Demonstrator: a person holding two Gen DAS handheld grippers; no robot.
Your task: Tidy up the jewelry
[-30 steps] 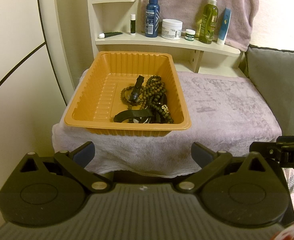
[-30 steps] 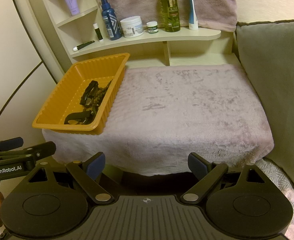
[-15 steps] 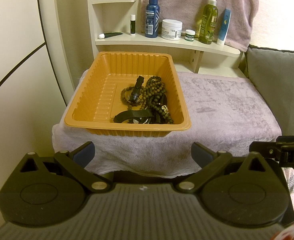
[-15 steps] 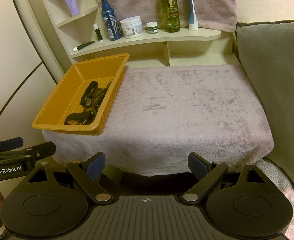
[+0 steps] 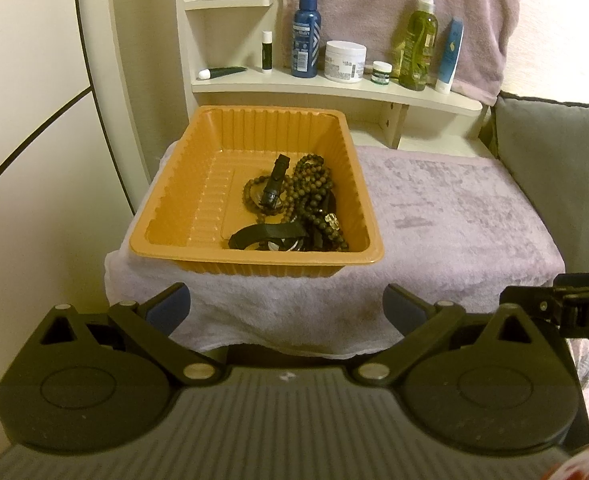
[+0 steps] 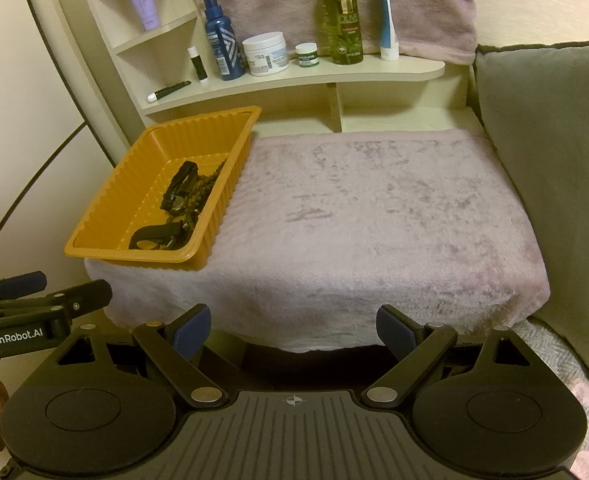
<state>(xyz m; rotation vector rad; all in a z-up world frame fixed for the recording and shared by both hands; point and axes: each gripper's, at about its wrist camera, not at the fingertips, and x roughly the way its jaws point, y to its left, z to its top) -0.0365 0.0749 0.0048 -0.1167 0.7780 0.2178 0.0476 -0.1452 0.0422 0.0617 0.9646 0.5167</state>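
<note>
An orange ribbed tray (image 5: 182, 184) sits on the left part of a towel-covered table (image 5: 446, 216). It holds brown bead strands (image 5: 314, 192), a black clasp piece (image 5: 274, 184) and a black strap (image 5: 266, 236), piled at its right side. The tray also shows in the right wrist view (image 6: 106, 216). My left gripper (image 5: 286, 308) is open and empty, held in front of the table below the tray. My right gripper (image 6: 292, 326) is open and empty, in front of the table's near edge. Each gripper's side shows in the other's view.
A cream shelf (image 6: 294, 80) behind the table carries a blue spray bottle (image 6: 220, 40), a white jar (image 6: 266, 54), a green bottle (image 6: 340, 16) and tubes. A grey cushion (image 6: 550, 168) borders the table's right side. A wall panel stands at left.
</note>
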